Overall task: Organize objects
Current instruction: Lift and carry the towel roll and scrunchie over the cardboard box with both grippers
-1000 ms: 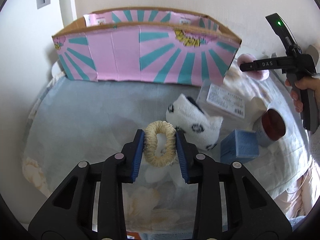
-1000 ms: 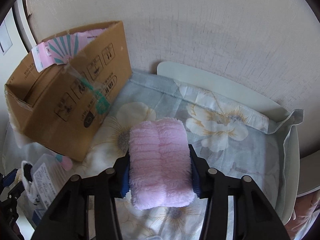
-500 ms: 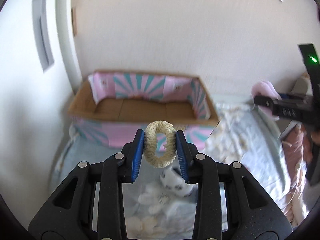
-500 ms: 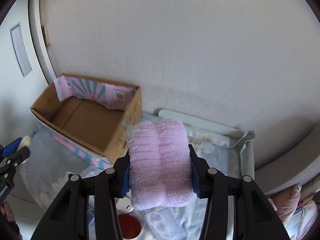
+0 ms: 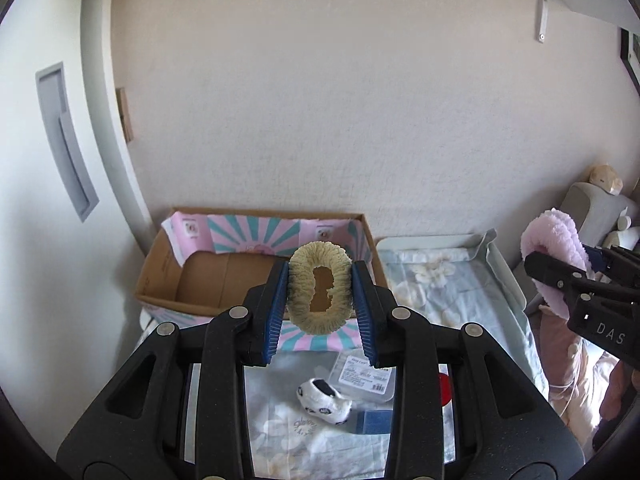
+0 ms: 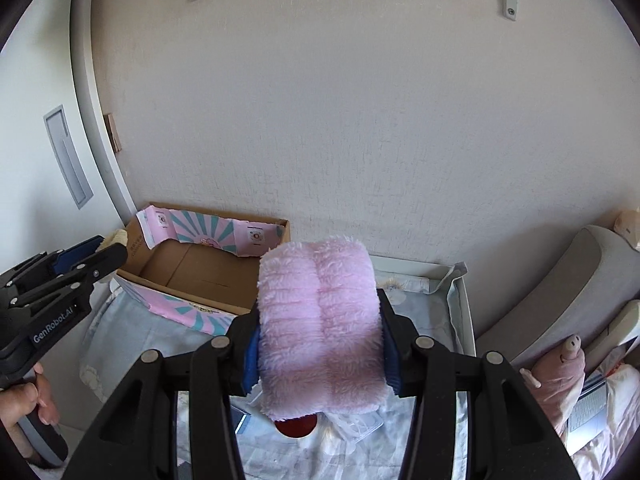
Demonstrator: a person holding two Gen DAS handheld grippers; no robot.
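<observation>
My left gripper (image 5: 320,312) is shut on a cream fuzzy ring (image 5: 320,286) and holds it high, in front of the open cardboard box (image 5: 224,280) with pink and teal flaps. My right gripper (image 6: 320,344) is shut on a pink fluffy roll (image 6: 318,328), held above the bed, right of the box (image 6: 192,268). The right gripper with the pink roll (image 5: 554,248) shows at the right edge of the left wrist view. The left gripper (image 6: 92,252) shows at the left of the right wrist view.
On the floral bedsheet (image 5: 452,296) lie a white spotted sock (image 5: 324,400), a clear labelled case (image 5: 366,376), a blue block (image 5: 376,420) and a red-lidded jar (image 6: 296,426). A wall stands behind the box. A pink plush (image 6: 560,376) and grey cushion (image 6: 568,288) lie right.
Both grippers rose and pulled back from the bed with their loads. The box now sits lower and farther in both views, with its inside showing.
</observation>
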